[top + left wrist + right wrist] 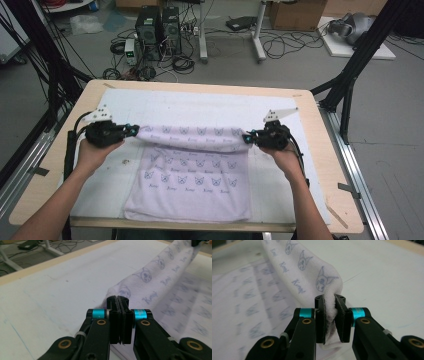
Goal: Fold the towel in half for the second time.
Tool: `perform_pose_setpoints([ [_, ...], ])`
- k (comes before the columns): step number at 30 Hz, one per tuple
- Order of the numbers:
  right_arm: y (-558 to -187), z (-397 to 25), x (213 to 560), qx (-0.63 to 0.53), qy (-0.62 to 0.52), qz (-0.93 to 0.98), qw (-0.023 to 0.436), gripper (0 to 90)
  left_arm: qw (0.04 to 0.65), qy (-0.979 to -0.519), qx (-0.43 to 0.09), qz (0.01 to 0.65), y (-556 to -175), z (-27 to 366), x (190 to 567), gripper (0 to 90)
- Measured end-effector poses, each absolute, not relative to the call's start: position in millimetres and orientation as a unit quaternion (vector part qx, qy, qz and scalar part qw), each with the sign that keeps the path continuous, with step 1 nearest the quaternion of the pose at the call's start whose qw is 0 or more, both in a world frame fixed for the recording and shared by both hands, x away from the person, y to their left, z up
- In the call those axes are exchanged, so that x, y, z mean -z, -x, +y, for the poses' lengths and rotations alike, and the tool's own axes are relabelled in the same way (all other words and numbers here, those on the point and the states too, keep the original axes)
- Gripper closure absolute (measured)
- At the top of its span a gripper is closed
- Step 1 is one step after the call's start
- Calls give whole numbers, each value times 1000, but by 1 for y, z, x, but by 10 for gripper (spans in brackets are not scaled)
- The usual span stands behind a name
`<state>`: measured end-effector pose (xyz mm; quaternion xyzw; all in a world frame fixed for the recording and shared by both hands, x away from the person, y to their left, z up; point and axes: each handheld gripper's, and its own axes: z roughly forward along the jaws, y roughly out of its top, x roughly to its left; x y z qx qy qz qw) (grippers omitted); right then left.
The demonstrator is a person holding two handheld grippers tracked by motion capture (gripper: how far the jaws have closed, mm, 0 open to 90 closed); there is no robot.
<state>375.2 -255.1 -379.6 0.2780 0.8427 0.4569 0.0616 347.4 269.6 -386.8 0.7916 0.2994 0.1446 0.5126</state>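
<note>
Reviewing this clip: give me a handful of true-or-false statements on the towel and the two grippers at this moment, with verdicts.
1. The left gripper is shut on a corner of the towel. True.
2. The right gripper is open and hangs clear of the towel. False: its jaws pinch a fold of towel between them.
3. The towel is plain white. False: it carries a printed pattern of cat-like faces and script words.
4. The edge held between the grippers is lifted, while the near part lies flat on the table. True.
5. The towel hangs off the table's near edge. False: its near hem lies on the tabletop.
</note>
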Motion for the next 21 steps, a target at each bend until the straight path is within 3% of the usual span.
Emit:
perform_pose_setpoints([
  [7,-309,-253,400,-457,-241,856,36,770,504,-808,-114,283,-279,280,410,879],
  [10,-289,-255,410,-446,-234,864,21,687,493,-819,-107,274,-259,282,411,841],
  [12,-282,-259,410,-443,-238,864,23,618,483,-826,-108,271,-255,282,409,700],
  [15,-279,-267,400,-459,-249,852,45,562,480,-827,-117,270,-257,279,403,580],
  [21,-279,-247,399,-454,-223,862,45,557,467,-838,-112,259,-269,265,411,591],
])
